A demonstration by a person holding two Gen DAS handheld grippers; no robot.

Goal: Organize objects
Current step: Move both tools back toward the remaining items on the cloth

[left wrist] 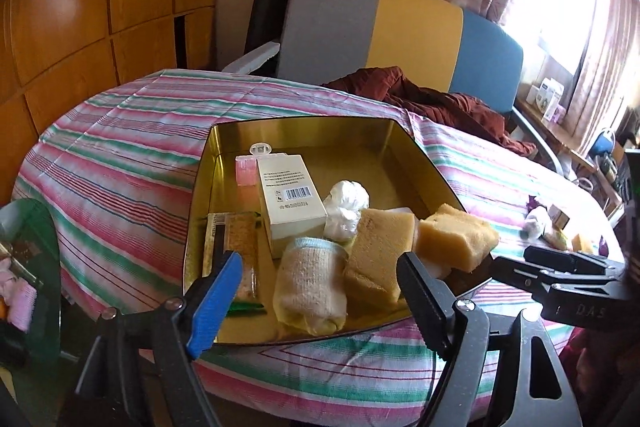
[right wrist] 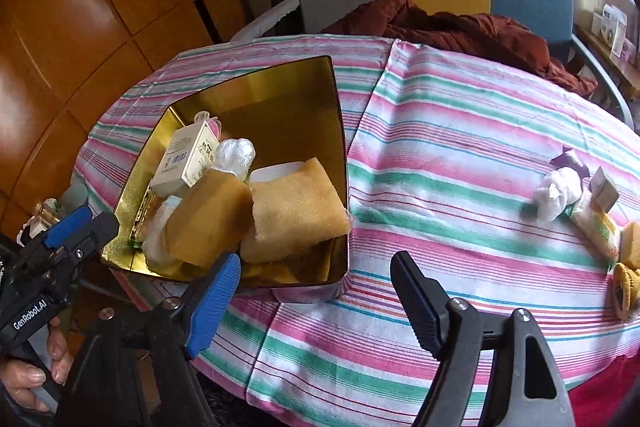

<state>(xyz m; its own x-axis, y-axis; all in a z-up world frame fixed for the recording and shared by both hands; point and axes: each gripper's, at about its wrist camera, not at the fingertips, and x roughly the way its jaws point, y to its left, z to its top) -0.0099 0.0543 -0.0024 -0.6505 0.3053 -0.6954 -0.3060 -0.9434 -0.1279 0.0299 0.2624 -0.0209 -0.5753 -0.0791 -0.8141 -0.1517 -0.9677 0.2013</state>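
A gold tin box sits on the striped tablecloth. It holds a cream carton, a pink case, a clear plastic bundle, a snack bar, a rolled cloth and two yellow sponges. My left gripper is open and empty over the box's near edge. My right gripper is open and empty above the cloth beside the box. It also shows in the left wrist view.
Loose items lie at the table's right: a white plastic bundle, a small carton, a long packet, a sponge and a yellow knit item. A chair with red cloth stands behind.
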